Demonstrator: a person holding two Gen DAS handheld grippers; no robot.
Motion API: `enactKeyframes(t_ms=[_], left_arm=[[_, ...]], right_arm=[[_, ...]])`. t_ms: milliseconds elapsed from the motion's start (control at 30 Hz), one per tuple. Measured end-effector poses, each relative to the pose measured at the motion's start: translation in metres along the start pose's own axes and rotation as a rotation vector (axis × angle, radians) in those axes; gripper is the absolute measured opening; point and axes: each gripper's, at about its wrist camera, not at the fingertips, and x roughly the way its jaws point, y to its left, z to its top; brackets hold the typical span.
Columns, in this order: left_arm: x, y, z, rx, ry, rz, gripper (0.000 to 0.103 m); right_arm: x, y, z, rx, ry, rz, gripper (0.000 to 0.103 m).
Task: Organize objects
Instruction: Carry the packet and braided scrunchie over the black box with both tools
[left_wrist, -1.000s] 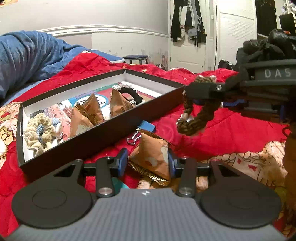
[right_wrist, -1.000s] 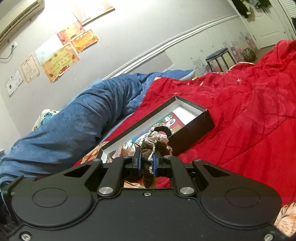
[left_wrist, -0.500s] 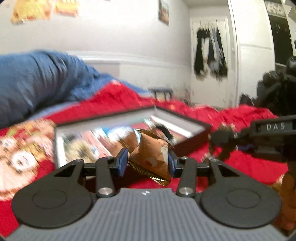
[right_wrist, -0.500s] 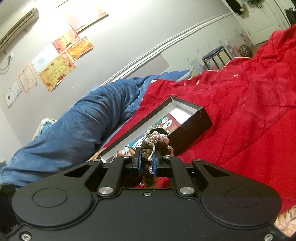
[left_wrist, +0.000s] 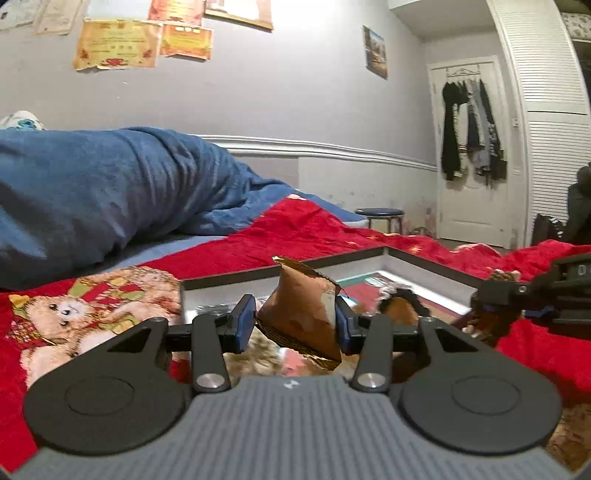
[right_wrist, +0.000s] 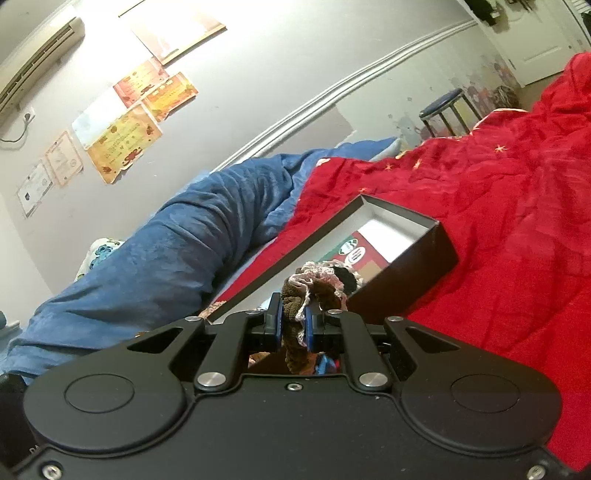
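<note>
Packet (left_wrist: 301, 314), brown foil, sits clamped between the pads of the left hand-held gripper (left_wrist: 295, 323), lifted at the near edge of the box (left_wrist: 424, 260) on the red bed (left_wrist: 303, 236). The right hand-held gripper (right_wrist: 293, 325) is pinched on a brown scrunchie (right_wrist: 295, 314), held in front of the box (right_wrist: 406, 254). Another scrunchie (right_wrist: 334, 273) lies inside the box.

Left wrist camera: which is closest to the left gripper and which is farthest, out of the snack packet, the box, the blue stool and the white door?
1. Snack packet: gripped in the left gripper.
2. Box: just beyond the fingertips, on the red blanket.
3. Blue stool: past the bed, right of centre.
4. White door: far wall, right side, clothes hanging on it.
</note>
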Motion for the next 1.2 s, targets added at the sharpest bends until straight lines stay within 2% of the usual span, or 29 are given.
enactKeyframes(t_ms=[267,600,700,767,833,1000,1133,1200], left_arm=[[0.002,0.005,0.0,-0.009,0.004,0.021,0.048],[0.002,0.011,-0.002,-0.021,0.007,0.01,0.048],[0.005,0.013,-0.001,-0.028,0.023,0.003,0.048],[0.008,0.015,-0.001,-0.022,0.026,0.004,0.048],[0.012,0.021,0.001,-0.024,0.019,0.042,0.048],[0.021,0.029,0.004,-0.058,0.066,0.053,0.048],[0.014,0.017,-0.001,0.004,0.023,0.055,0.048],[0.011,0.013,-0.003,0.024,0.004,0.053,0.048]], right_arm=[[0.013,0.004,0.002,-0.043,-0.009,0.002,0.012],[0.045,0.03,0.009,-0.151,0.071,-0.01,0.012],[0.06,0.036,0.021,-0.134,0.087,0.007,0.012],[0.071,0.039,0.03,-0.122,0.081,0.029,0.012],[0.082,0.04,0.036,-0.122,0.071,0.05,0.012],[0.106,0.039,0.037,-0.121,0.029,0.08,0.012],[0.113,0.036,0.03,-0.18,-0.007,0.07,0.012],[0.115,0.026,0.026,-0.171,-0.026,0.061,0.012]])
